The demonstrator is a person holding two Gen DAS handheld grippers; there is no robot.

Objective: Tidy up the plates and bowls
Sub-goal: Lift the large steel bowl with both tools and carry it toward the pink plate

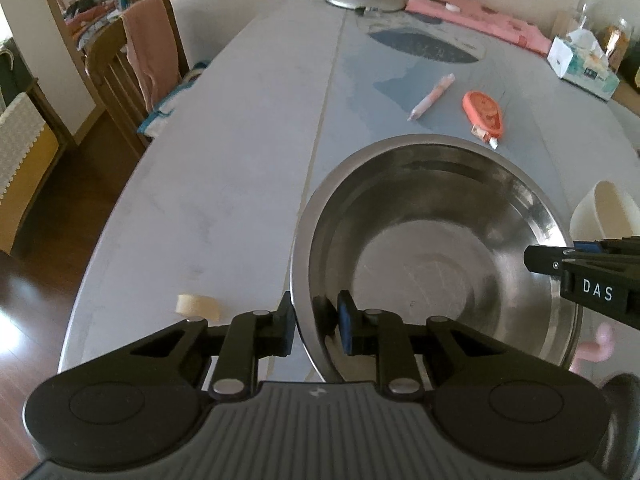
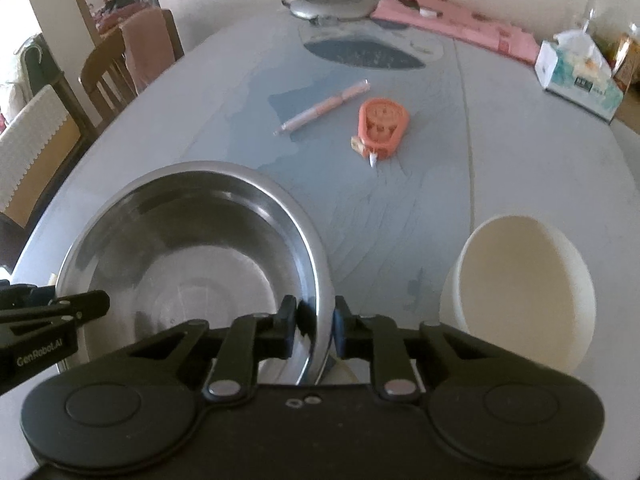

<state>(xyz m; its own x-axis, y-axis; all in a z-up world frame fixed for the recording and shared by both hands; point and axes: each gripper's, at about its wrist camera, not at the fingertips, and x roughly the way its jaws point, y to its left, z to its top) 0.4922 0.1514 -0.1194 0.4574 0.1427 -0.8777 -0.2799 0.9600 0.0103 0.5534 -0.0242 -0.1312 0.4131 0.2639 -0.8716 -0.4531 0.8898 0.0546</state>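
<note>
A large steel bowl [image 1: 420,240] [image 2: 192,248] sits on the grey table between both grippers. In the left wrist view my left gripper [image 1: 315,322] straddles the bowl's near left rim, one pad outside the wall and one inside, pressing on it. In the right wrist view my right gripper [image 2: 315,322] clamps the bowl's right rim the same way. Each gripper shows in the other's view: the right gripper's fingers [image 1: 560,266] at the bowl's right edge, the left gripper's fingers [image 2: 86,304] at its left edge. A white bowl [image 2: 520,280] [image 1: 604,208] stands just right of the steel one, untouched.
Beyond the bowls lie a pink pen [image 2: 324,106] and an orange tape dispenser [image 2: 382,122]. A tissue box [image 2: 576,80], pink cloth [image 2: 452,20] and lamp base [image 2: 326,4] line the far edge. A tape roll [image 1: 198,306] lies near left. Wooden chairs [image 1: 120,64] stand left.
</note>
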